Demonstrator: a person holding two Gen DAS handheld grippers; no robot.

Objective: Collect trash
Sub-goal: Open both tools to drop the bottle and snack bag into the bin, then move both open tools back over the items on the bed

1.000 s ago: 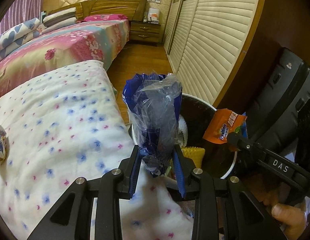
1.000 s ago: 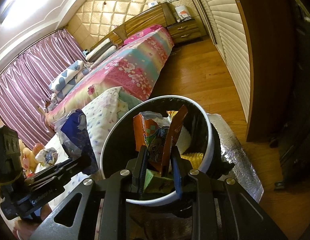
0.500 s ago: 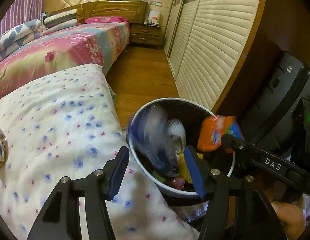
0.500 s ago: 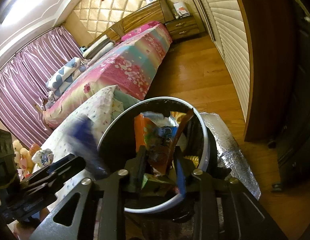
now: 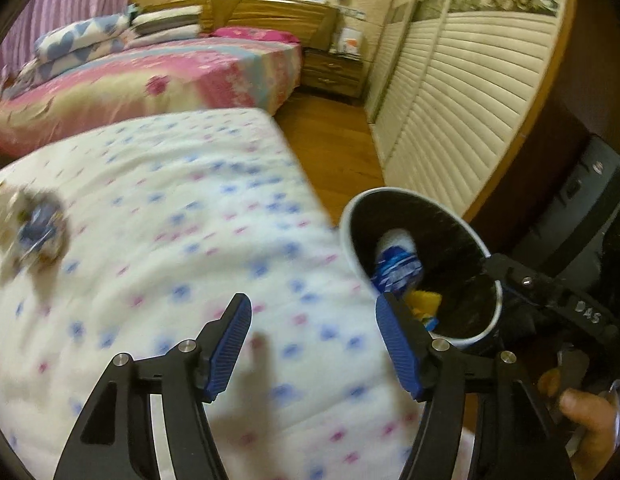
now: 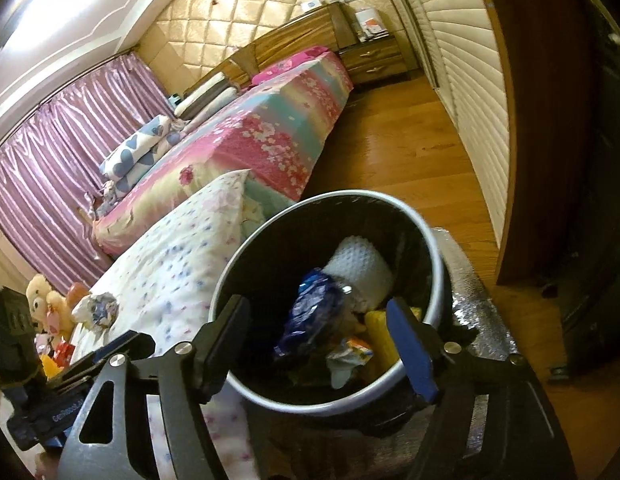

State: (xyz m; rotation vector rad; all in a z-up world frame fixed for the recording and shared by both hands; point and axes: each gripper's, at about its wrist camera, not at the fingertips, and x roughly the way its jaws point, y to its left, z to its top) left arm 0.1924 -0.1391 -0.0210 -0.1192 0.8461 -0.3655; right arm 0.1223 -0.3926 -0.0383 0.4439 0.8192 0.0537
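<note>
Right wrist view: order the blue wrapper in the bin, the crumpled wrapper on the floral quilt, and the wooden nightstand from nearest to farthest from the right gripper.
1. Blue wrapper: inside the bin, right beyond the right gripper, whose jaws are opening with nothing between the pads.
2. Crumpled wrapper: off to the left on the floral quilt.
3. Nightstand: far back, beside the bed's headboard.

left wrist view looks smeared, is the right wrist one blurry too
Left wrist view: the flowered quilt and crumpled wrapper are motion-smeared. Right wrist view: mostly sharp, the trash bin rim crisp, with ceiling glare at top left.
</note>
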